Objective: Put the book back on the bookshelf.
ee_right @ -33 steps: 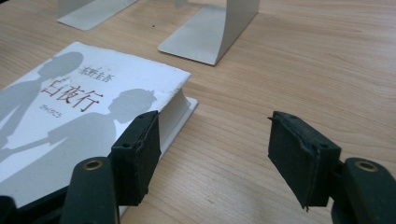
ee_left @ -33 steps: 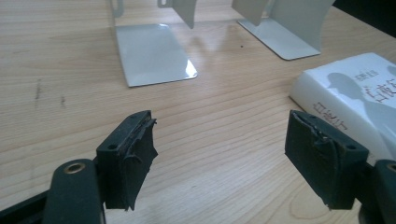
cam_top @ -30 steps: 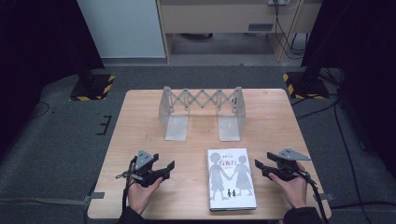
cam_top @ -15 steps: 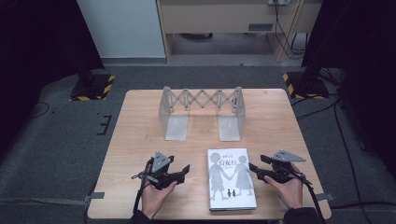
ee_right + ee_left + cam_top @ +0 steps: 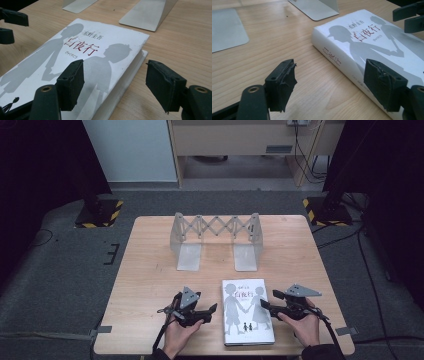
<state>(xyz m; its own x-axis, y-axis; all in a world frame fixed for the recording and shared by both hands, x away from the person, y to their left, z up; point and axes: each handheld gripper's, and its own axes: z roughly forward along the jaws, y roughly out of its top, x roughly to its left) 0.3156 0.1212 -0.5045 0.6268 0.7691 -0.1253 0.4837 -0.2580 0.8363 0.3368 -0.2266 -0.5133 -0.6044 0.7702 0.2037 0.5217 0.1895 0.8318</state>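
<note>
The book (image 5: 248, 311) lies flat (spine leftward), long axis running away from the person, both grippers' fingers (image 5: 280, 83) released.

The white book (image 5: 82, 67) lying between the left tongs (image 5: 212, 311) and the right tongs (image 5: 263, 307) bears on its cover the small grey author line 東野圭吾 and, below it, the large dark red title 白夜行, while the lettering on its spine is too blurred to read.
</note>
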